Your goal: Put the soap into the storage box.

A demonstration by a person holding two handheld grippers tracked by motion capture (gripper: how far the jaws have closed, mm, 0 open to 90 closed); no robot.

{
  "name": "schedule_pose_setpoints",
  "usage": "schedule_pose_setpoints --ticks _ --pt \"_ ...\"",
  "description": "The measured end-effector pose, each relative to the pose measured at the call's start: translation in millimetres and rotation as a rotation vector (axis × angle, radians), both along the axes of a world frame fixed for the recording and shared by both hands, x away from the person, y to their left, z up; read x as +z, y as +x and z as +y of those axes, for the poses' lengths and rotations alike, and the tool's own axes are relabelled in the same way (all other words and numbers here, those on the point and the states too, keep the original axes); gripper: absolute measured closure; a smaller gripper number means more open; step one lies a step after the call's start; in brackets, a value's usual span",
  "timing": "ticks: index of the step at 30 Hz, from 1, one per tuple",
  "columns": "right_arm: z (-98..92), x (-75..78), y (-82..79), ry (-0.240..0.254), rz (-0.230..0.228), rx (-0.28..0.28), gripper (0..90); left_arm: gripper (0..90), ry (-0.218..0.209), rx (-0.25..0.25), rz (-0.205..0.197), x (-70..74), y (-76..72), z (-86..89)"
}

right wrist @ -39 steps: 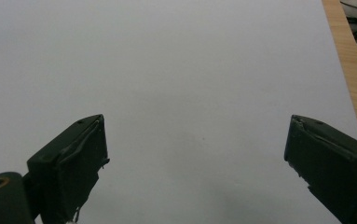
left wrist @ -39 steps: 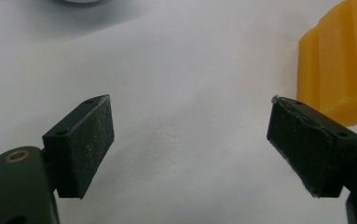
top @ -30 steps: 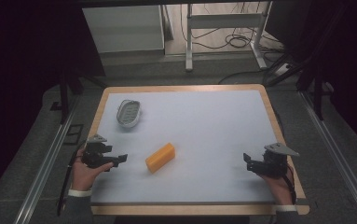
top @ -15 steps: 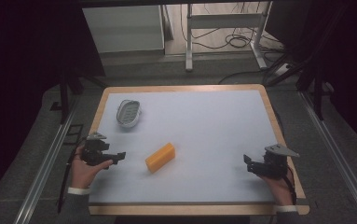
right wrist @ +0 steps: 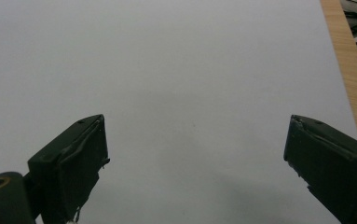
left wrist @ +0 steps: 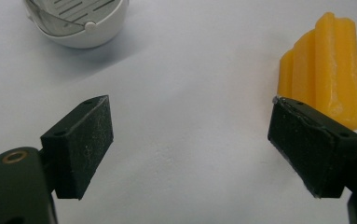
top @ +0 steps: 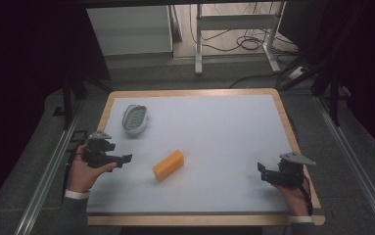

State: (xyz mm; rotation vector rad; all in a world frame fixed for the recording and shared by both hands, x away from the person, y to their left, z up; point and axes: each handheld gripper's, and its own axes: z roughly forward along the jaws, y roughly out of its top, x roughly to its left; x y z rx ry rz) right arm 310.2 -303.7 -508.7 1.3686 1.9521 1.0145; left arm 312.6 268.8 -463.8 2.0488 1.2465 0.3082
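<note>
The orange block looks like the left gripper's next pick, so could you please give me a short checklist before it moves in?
1. Left gripper open: ok.
2. Orange block lying free on the white mat: ok.
3. Block between the jaws: not ok, it lies beyond the right-hand jaw in the left gripper view.
4. White dish apart from the block: ok.
5. Right gripper well away: ok.

The left tool [left wrist: 188, 144] gapes between a white dish [left wrist: 76, 23] and yellow block [left wrist: 327, 65].
</note>
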Motion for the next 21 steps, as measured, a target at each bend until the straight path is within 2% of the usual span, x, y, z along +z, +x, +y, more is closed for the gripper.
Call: schedule_pose_setpoints --ticks 12,17,21 --pt "-5.3 2.8 -2.3 -0.005 -0.013 -0.011 6.1 14.3 0.011 -0.012 -0.009 11.0 3.2 -5.4" --pt "-5.9 1.9 -2.1 -0.010 -0.012 -0.013 6.1 15.9 0.017 -0.039 0.006 13.7 7.6 -13.7" --pt "-6.1 2.1 -2.4 -0.011 -0.014 -0.011 6.1 16.3 0.018 -0.048 0.000 18.5 8.1 -17.8"
